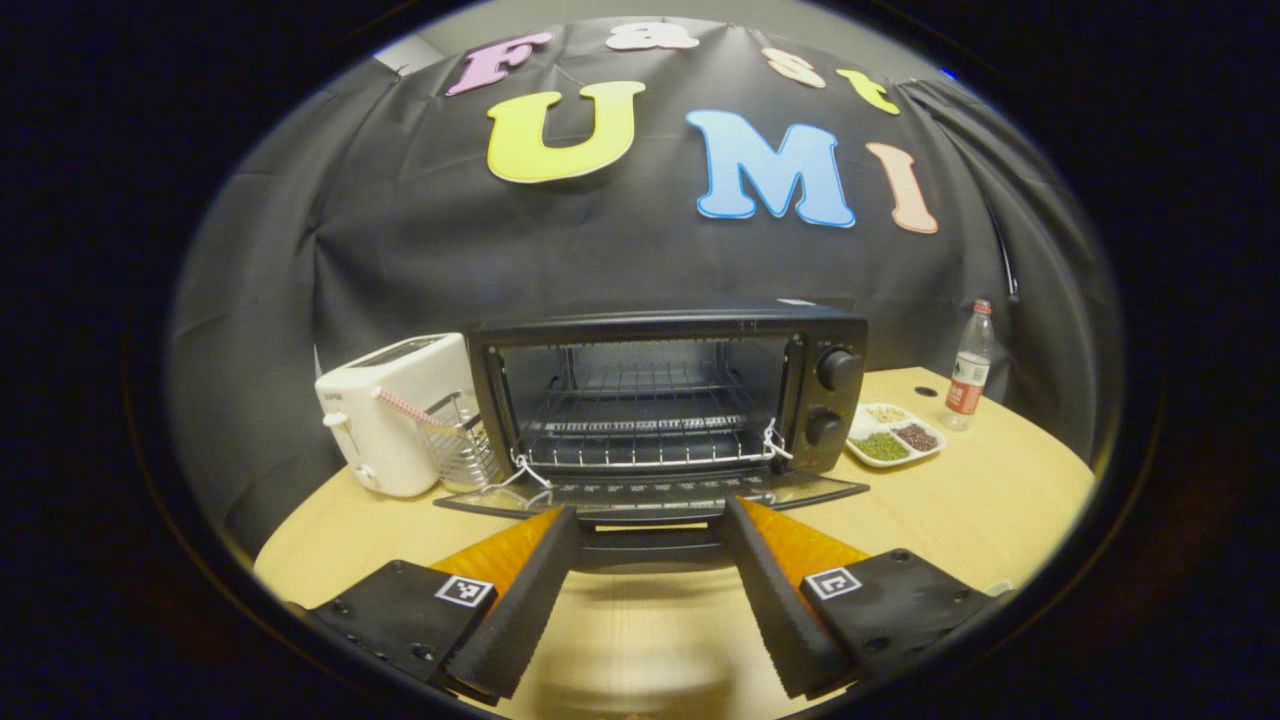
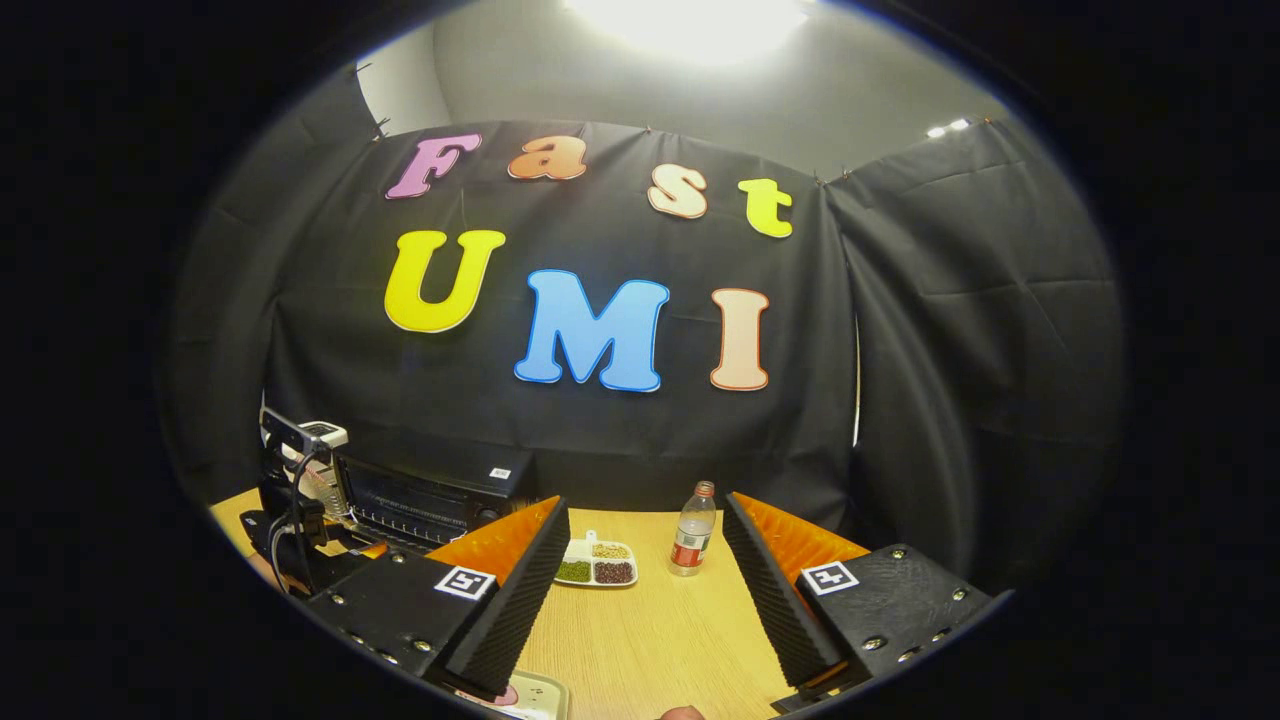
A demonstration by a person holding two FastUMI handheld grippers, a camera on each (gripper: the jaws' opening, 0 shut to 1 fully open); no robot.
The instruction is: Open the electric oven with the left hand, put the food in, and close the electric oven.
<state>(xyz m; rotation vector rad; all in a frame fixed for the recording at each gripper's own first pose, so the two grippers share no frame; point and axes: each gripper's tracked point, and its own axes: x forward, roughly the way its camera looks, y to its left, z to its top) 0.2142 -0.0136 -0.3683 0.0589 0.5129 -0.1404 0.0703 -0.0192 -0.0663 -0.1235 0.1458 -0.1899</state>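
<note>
In the left gripper view the left gripper [image 1: 648, 545] sits at the bottom centre of the frame, its fingers [image 1: 525, 590] spread wide with nothing between them, just short of the handle [image 1: 650, 545] of the oven door [image 1: 650, 493]. The door lies folded down flat over the desk [image 1: 1000, 500], so the opening step looks done and the loading step is the one in hand. The electric oven [image 1: 668, 395] stands in the middle of the frame, its wire rack [image 1: 640, 425] bare.

In the right gripper view the right gripper [image 2: 645, 580] is at the bottom centre, fingers also parted and gripping nothing. A pale dish edge [image 2: 525, 695] shows at the very bottom, under the lower-left finger; whether it carries the food I cannot tell. The oven appears at the lower left of that view, with the other gripper's body in front of it.

My judgement: the next move calls for the right gripper to come down on the food, take hold, and carry it over the lowered door onto the rack, while the left gripper keeps out of the doorway.

Further off, a sectioned tray of beans [image 1: 893, 435] lies just right of the oven, and a water bottle [image 1: 968, 365] stands beyond it at the right. A white toaster [image 1: 395, 415] and a wire holder [image 1: 462, 445] crowd the oven's left side. The door itself is the main obstacle on the approach.
</note>
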